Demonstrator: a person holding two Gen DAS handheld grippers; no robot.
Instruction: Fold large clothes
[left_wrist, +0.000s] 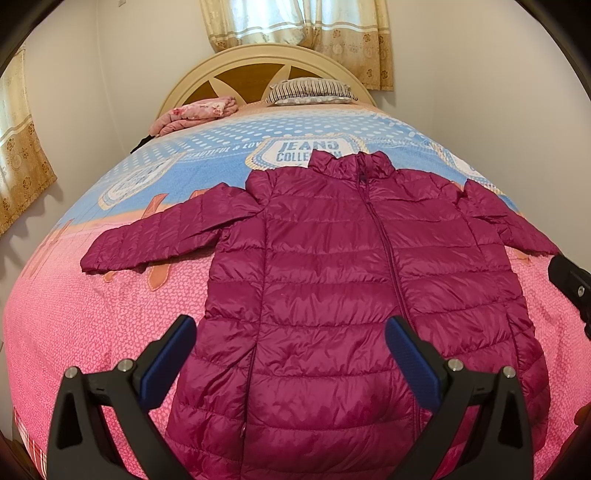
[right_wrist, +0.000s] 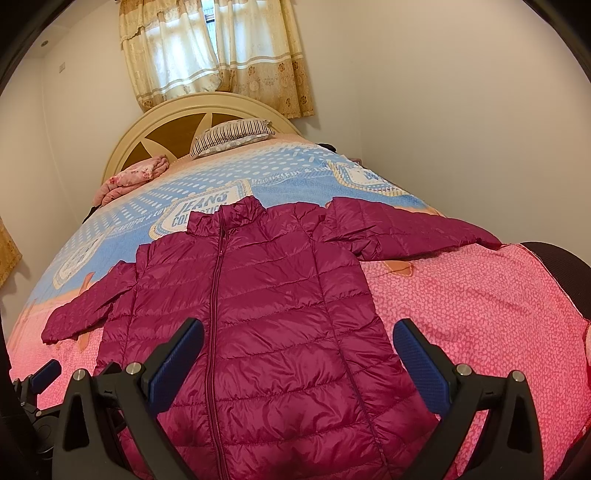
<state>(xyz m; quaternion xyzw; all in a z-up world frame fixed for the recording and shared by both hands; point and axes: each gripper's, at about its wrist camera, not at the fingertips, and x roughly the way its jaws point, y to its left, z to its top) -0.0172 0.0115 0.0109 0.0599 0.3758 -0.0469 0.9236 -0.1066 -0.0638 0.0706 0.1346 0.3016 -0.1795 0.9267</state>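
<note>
Jacket (left_wrist: 354, 280) of magenta quilted fabric lies flat on the bed cover (left_wrist: 92, 332), front side up, zipper closed, collar at the far end and hem at the near edge. Both sleeves are spread out: the left sleeve (left_wrist: 162, 232) reaches toward the left side of the bed, the right sleeve (right_wrist: 402, 229) toward the right side.

Left gripper (left_wrist: 290, 350) hovers above the near part of the jacket with its two blue-padded fingers (left_wrist: 168, 358) spread wide, holding nothing; the lower left body of the jacket shows between them. Right gripper (right_wrist: 299, 354) also has its fingers (right_wrist: 421, 365) wide apart and empty, above the near right part of the jacket, with the zipper line close to its left finger. I cannot tell if either gripper touches the fabric.

At the far end stand a rounded headboard (left_wrist: 266, 62), a striped pillow (left_wrist: 310, 90) and a folded pink blanket (left_wrist: 195, 112).
</note>
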